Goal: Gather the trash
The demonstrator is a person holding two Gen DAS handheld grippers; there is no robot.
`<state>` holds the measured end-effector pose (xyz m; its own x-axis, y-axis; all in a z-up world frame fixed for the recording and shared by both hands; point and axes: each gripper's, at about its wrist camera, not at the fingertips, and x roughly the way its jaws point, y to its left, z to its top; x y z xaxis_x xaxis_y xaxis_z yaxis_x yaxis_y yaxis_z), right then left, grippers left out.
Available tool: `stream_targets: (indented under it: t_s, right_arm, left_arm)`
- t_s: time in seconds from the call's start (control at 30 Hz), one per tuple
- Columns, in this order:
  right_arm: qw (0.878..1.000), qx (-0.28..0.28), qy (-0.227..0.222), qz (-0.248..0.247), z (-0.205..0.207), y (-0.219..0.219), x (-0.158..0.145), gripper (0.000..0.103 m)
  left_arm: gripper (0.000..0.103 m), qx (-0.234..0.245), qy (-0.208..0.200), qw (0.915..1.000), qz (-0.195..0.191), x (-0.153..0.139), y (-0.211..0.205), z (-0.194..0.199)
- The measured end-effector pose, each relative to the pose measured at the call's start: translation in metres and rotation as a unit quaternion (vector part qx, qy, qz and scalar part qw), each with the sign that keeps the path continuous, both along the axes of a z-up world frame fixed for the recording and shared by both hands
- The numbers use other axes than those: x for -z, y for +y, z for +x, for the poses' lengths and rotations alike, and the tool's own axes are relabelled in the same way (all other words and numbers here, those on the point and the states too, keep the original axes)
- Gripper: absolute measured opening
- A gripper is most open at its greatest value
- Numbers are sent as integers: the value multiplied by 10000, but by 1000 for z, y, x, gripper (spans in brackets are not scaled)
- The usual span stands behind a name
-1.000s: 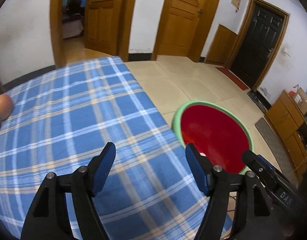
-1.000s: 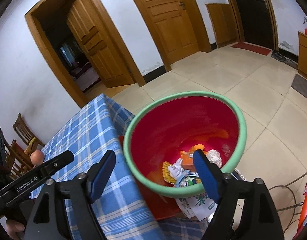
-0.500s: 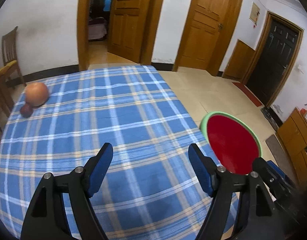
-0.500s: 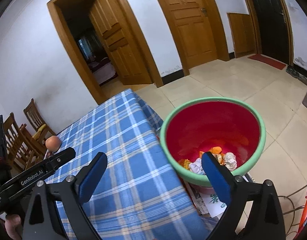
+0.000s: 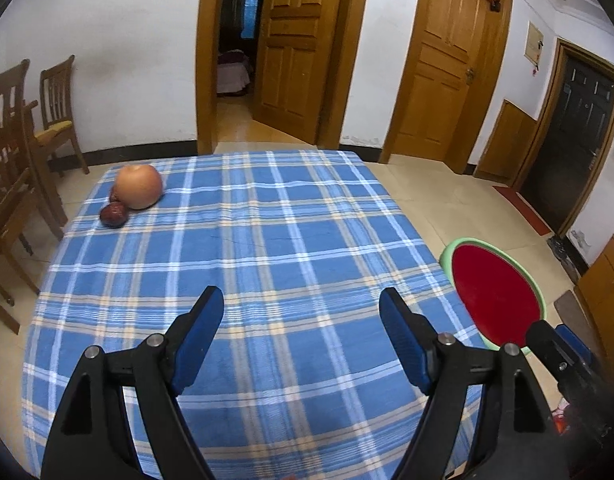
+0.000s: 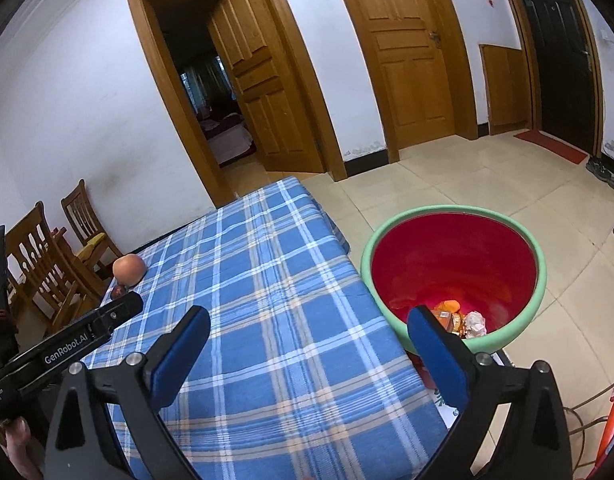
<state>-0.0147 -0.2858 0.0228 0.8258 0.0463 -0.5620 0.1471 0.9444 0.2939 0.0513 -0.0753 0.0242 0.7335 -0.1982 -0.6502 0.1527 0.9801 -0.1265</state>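
Observation:
A red bin with a green rim (image 6: 455, 256) stands on the floor just off the right edge of the table, also seen in the left wrist view (image 5: 495, 288). Trash (image 6: 465, 320) lies at its bottom: a crumpled white piece and orange wrappers. My right gripper (image 6: 309, 312) hangs open over the table's right edge, with nothing between its blue pads. My left gripper (image 5: 299, 294) is open above the near half of the blue plaid tablecloth (image 5: 267, 240), also holding nothing.
A large orange-pink fruit (image 5: 139, 186) and a small dark red one (image 5: 113, 214) sit at the table's far left corner. Wooden chairs (image 5: 11, 160) stand left of the table. Printed paper (image 6: 443, 400) lies under the bin. A cable runs along the floor at right.
Both grippers have drawn back and up from the bin, which now looks smaller and farther off. The right jaws have spread wider. The fruit has come into both views.

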Motion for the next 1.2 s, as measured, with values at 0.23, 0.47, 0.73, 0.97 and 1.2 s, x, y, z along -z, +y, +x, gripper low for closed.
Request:
stream_targets:
  t_s: [0.23, 0.47, 0.73, 0.97, 1.2]
  right_arm:
    - [10000, -23, -54, -43, -3, 10, -1, 101]
    - [9999, -44, -69, -90, -3, 15, -2, 101]
    - [9999, -44, -66, -86, -3, 15, -2, 101]
    - [9999, -44, -66, -89, -3, 15, -2, 101]
    - [9999, -43, -64, -86, -3, 15, -2, 101]
  left_arm:
    - [80, -124, -77, 9998, 103, -1, 9, -7]
    - [80, -182, -139, 9996, 140, -2, 11, -9]
    - [80, -286, -194, 9992, 203, -3, 14, -10]
    - [80, -255, -226, 9992, 217, -3, 13, -11]
    - [80, -257, -221, 9992, 210, -4, 13, -11]
